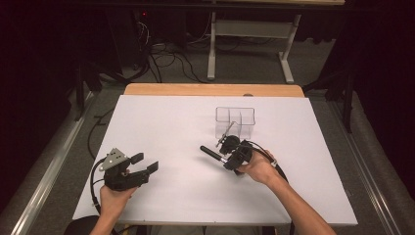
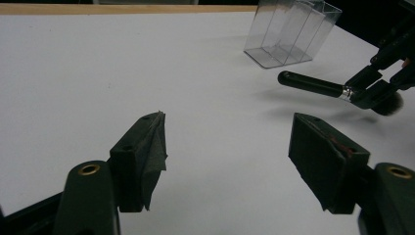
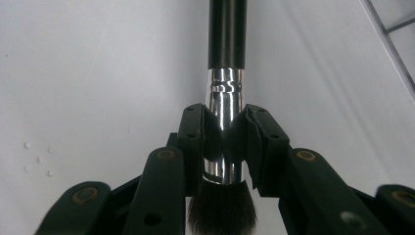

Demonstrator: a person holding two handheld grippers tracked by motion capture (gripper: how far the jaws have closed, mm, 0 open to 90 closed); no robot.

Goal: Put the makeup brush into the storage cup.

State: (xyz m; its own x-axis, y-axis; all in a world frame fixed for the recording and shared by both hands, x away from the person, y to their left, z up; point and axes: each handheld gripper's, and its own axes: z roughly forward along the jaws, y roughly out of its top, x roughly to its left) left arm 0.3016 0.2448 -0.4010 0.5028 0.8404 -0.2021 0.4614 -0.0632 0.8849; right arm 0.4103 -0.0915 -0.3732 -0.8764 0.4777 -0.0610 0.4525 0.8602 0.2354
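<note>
Makeup brush: black handle, chrome ferrule, dark soft bristles. Judged light, rigid along handle; ferrule smooth, likely slippery; bristles deformable, poor hold point. Ferrule or handle judged best grip zone. Held clear above white surface, near clear plastic organizer, handle pointing away from right tongs. Right tongs clamped on ferrule, pads pressed both sides, bristles toward hand. Left tongs spread wide, nothing between, low over surface, well apart from brush. No brand, label or writing legible anywhere.
</note>
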